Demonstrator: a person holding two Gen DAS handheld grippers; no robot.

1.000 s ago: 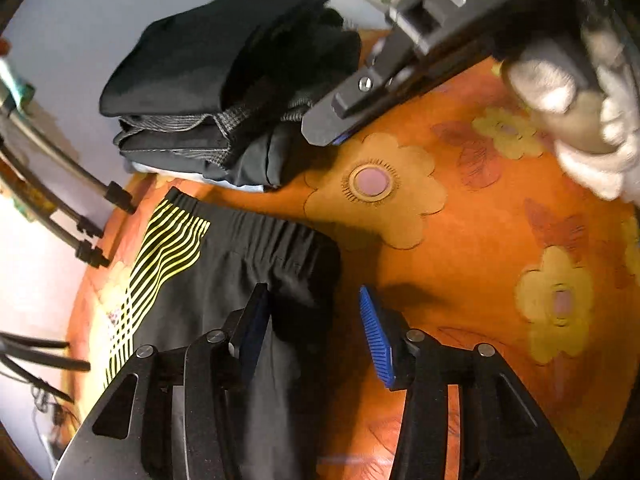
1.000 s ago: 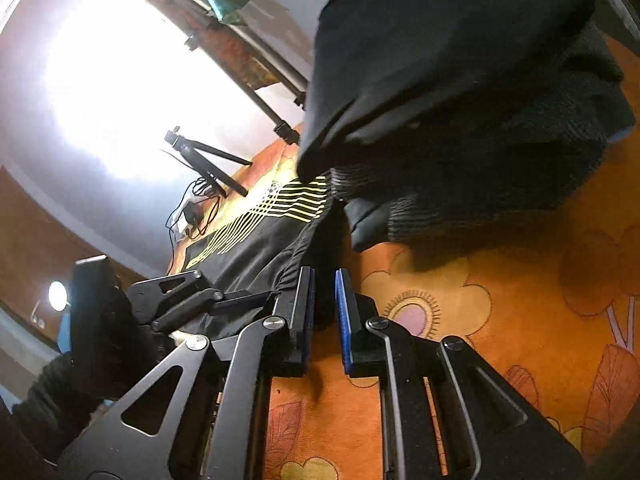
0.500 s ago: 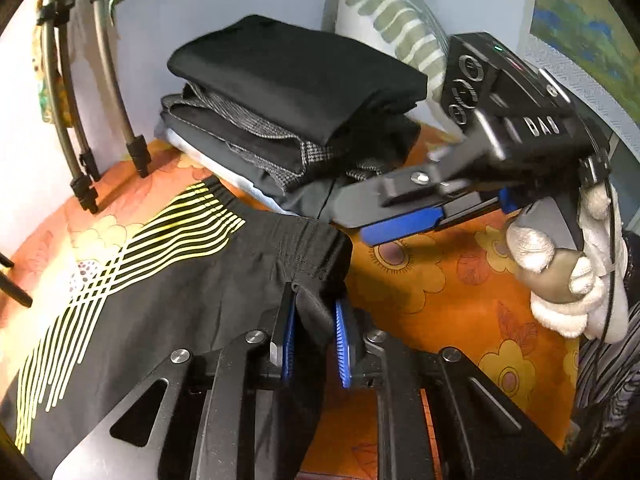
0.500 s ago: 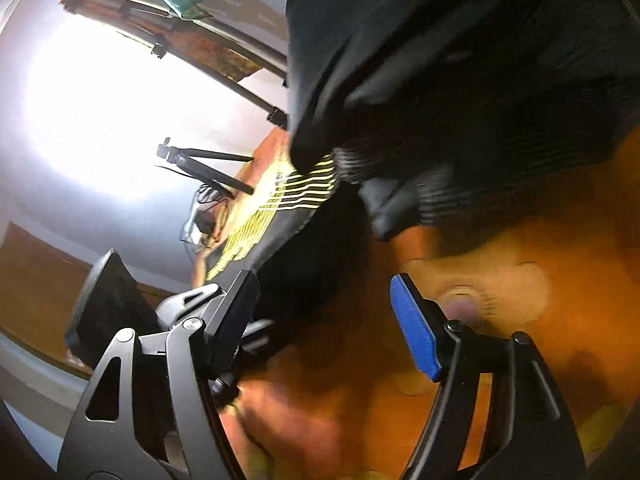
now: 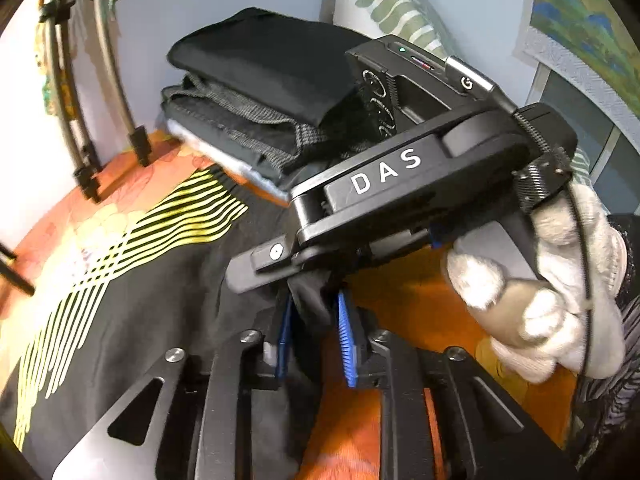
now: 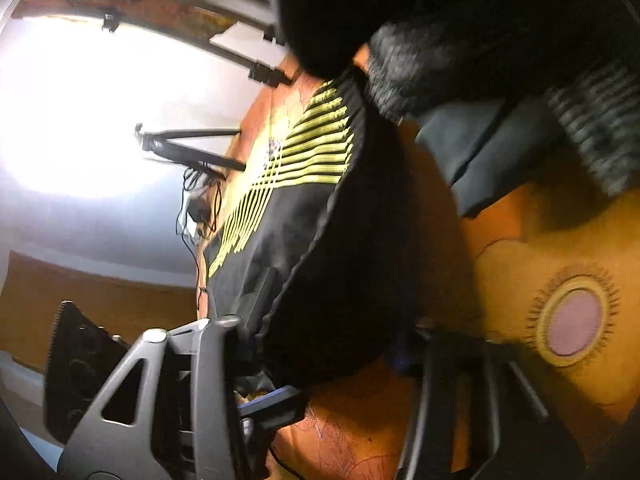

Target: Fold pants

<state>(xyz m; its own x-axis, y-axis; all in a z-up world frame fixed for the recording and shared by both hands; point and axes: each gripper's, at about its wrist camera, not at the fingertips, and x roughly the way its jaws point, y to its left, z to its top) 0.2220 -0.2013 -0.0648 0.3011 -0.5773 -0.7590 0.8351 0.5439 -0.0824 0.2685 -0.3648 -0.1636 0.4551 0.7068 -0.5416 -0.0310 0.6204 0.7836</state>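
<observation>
Black pants (image 5: 132, 300) with yellow stripes lie on the orange flowered bedsheet (image 5: 404, 304). My left gripper (image 5: 314, 338) is shut on a bunch of the pants' waistband fabric, lifted off the sheet. My right gripper (image 5: 276, 268), held by a white-gloved hand (image 5: 552, 304), reaches across just above it at the same waistband corner. In the right wrist view the pants (image 6: 320, 248) fill the space between the right gripper's (image 6: 332, 344) spread fingers, which stand around the waistband edge.
A stack of folded dark clothes (image 5: 260, 92) sits just behind the pants by the wall, with a striped pillow (image 5: 384, 4) beyond. Metal stand legs (image 5: 88, 128) stand at the left edge. A tripod (image 6: 188, 148) and cables lie further off.
My left gripper shut on the waistband and lifted it. My right gripper opened, then came down and across onto the same waistband corner.
</observation>
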